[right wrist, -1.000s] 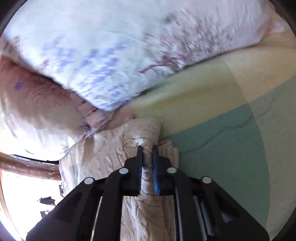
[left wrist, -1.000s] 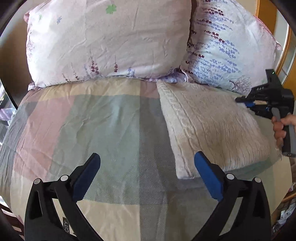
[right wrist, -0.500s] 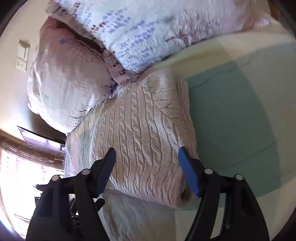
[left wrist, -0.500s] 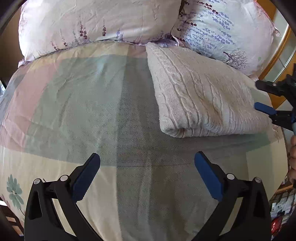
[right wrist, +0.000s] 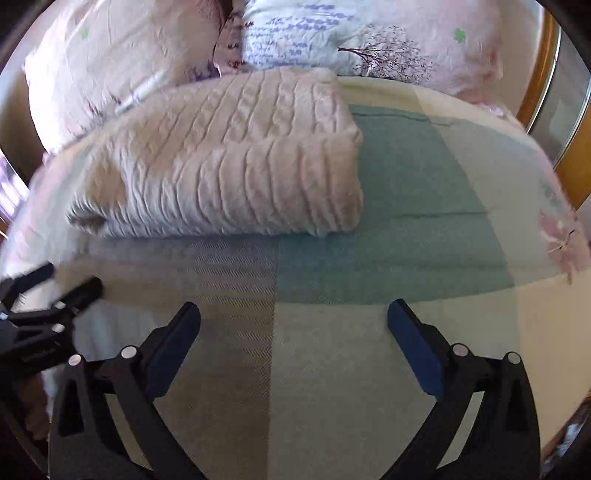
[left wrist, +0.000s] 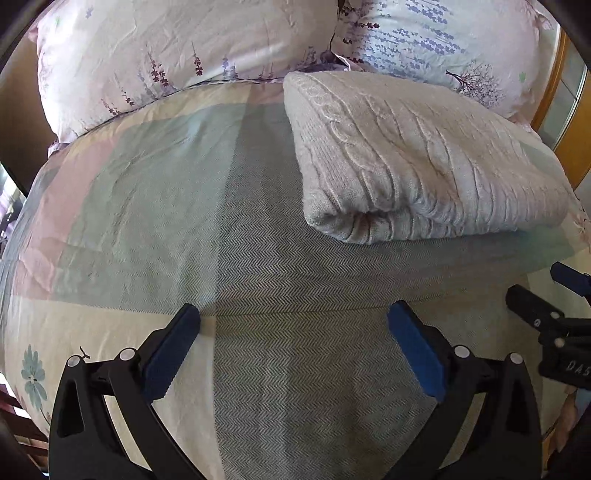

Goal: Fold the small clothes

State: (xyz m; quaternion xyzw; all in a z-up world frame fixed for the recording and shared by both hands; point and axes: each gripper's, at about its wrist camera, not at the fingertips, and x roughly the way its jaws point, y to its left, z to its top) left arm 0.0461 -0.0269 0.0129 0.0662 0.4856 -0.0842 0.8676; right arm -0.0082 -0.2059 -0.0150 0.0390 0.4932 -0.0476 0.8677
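A cream cable-knit sweater (left wrist: 417,155) lies folded into a thick rectangle on the bed, close to the pillows; it also shows in the right wrist view (right wrist: 229,162). My left gripper (left wrist: 293,317) is open and empty, held back over the grey-green bedspread in front of the sweater. My right gripper (right wrist: 293,314) is open and empty, also drawn back in front of the sweater. The right gripper shows at the right edge of the left wrist view (left wrist: 546,299). The left gripper shows at the left edge of the right wrist view (right wrist: 55,291).
Two floral pillows (left wrist: 177,55) (left wrist: 436,33) stand behind the sweater. The patchwork bedspread (left wrist: 147,206) covers the bed. A wooden frame (right wrist: 535,85) runs along the right side.
My right gripper opened, let go of the sweater and pulled back toward me. My left gripper stayed open and the view drew closer and lower over the bed.
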